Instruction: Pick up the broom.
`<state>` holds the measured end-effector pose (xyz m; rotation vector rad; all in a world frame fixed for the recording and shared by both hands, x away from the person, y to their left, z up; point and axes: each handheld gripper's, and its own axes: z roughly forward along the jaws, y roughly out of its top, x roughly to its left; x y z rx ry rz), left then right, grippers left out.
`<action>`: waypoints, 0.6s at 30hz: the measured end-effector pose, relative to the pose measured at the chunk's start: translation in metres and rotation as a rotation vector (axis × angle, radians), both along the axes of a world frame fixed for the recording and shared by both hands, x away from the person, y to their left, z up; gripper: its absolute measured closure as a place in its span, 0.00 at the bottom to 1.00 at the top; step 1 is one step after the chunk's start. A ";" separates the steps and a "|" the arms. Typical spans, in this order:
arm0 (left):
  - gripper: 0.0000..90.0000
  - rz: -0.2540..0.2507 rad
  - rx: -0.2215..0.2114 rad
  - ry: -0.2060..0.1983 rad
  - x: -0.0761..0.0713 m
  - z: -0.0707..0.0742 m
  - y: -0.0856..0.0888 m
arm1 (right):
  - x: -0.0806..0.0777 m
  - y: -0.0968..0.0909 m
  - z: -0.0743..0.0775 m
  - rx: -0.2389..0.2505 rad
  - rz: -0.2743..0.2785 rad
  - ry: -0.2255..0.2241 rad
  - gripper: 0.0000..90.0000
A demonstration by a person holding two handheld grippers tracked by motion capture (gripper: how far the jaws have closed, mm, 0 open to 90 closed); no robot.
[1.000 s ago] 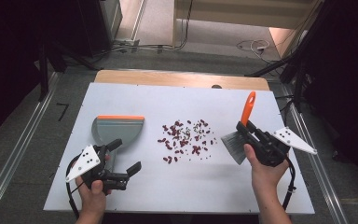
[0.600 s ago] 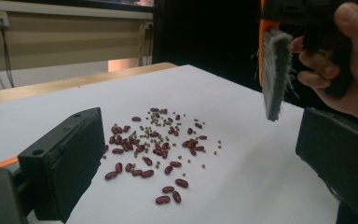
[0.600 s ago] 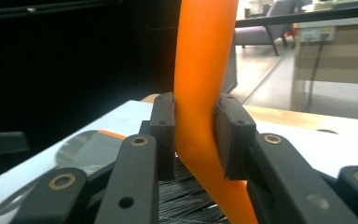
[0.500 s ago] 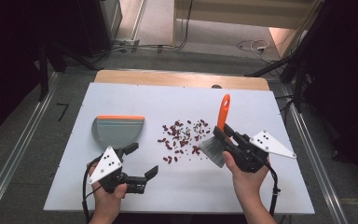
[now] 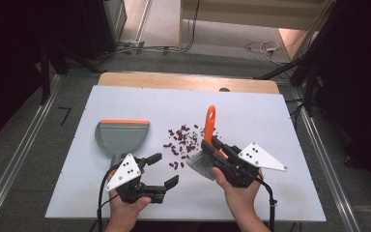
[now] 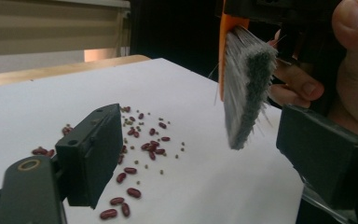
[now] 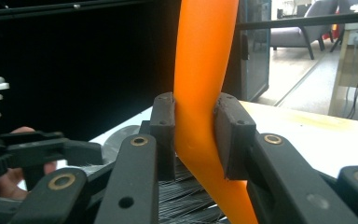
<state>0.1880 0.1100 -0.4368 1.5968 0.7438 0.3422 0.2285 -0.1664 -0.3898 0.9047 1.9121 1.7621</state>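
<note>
Dark red beans (image 5: 183, 140) lie scattered mid-table. A brush (image 5: 208, 126) with an orange handle and grey bristles (image 5: 200, 165) is tilted just right of them, bristles lifted off the table. My right gripper (image 5: 212, 146) is shut on its handle (image 7: 200, 93), one jaw on each side. My left gripper (image 5: 166, 168) stands open at the front, left of the brush. In the left gripper view the bristles (image 6: 247, 88) hang between my open jaws, above the table, with the beans (image 6: 140, 140) beyond. A grey dustpan (image 5: 122, 135) with an orange edge lies flat behind the left gripper.
The white tabletop (image 5: 270, 111) has bare room at the right and back. A wooden strip (image 5: 188, 79) runs along its far edge. Metal rails (image 5: 14, 164) flank the table on the floor, and cables trail from both grippers toward the front edge.
My right gripper has carried the brush leftward to the beans' right edge. My left gripper has moved right and slightly forward, toward the brush, still open.
</note>
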 end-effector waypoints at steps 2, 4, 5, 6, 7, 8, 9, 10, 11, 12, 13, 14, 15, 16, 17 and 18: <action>0.22 -0.011 -0.003 0.007 0.000 0.000 -0.004 | -0.004 0.005 -0.001 0.002 0.009 -0.007 0.77; 0.23 -0.022 -0.008 0.013 -0.001 0.000 -0.007 | -0.007 0.010 -0.001 -0.003 0.020 -0.010 0.77; 0.23 -0.032 -0.012 0.015 -0.002 0.000 -0.008 | -0.008 0.012 -0.001 -0.004 0.023 -0.012 0.77; 0.23 -0.032 -0.012 0.015 -0.002 0.000 -0.008 | -0.010 0.015 -0.002 -0.010 0.028 -0.015 0.77; 0.24 -0.042 -0.022 0.020 -0.003 0.001 -0.012 | -0.011 0.017 -0.002 -0.013 0.032 -0.013 0.77; 0.25 -0.046 -0.024 0.022 -0.003 0.001 -0.013 | -0.011 0.019 -0.003 -0.017 0.035 -0.016 0.77; 0.26 -0.046 -0.024 0.022 -0.003 0.001 -0.013 | -0.012 0.021 -0.004 -0.023 0.034 -0.018 0.77; 0.26 -0.054 -0.027 0.023 -0.004 0.001 -0.015 | -0.013 0.022 -0.005 -0.031 0.037 -0.025 0.77; 0.27 -0.057 -0.024 0.025 -0.005 0.001 -0.018 | -0.013 0.024 -0.006 -0.032 0.042 -0.024 0.77; 0.28 -0.060 -0.022 0.029 -0.005 0.001 -0.020 | -0.014 0.025 -0.007 -0.029 0.047 -0.022 0.77; 0.28 -0.061 -0.021 0.035 -0.005 0.001 -0.021 | -0.015 0.027 -0.007 -0.030 0.049 -0.019 0.77; 0.29 -0.061 -0.025 0.041 -0.005 0.001 -0.022 | -0.016 0.028 -0.007 -0.032 0.052 -0.017 0.77; 0.30 -0.062 -0.022 0.044 -0.004 0.000 -0.023 | -0.017 0.029 -0.008 -0.032 0.056 -0.018 0.77; 0.33 -0.062 -0.022 0.044 -0.004 0.000 -0.023 | -0.018 0.031 -0.008 -0.031 0.060 -0.017 0.77; 0.35 -0.055 -0.018 0.052 -0.004 0.000 -0.025 | -0.019 0.032 -0.008 -0.030 0.066 -0.019 0.77; 0.37 -0.055 -0.018 0.052 -0.004 0.000 -0.025 | -0.020 0.033 -0.008 -0.032 0.069 -0.021 0.77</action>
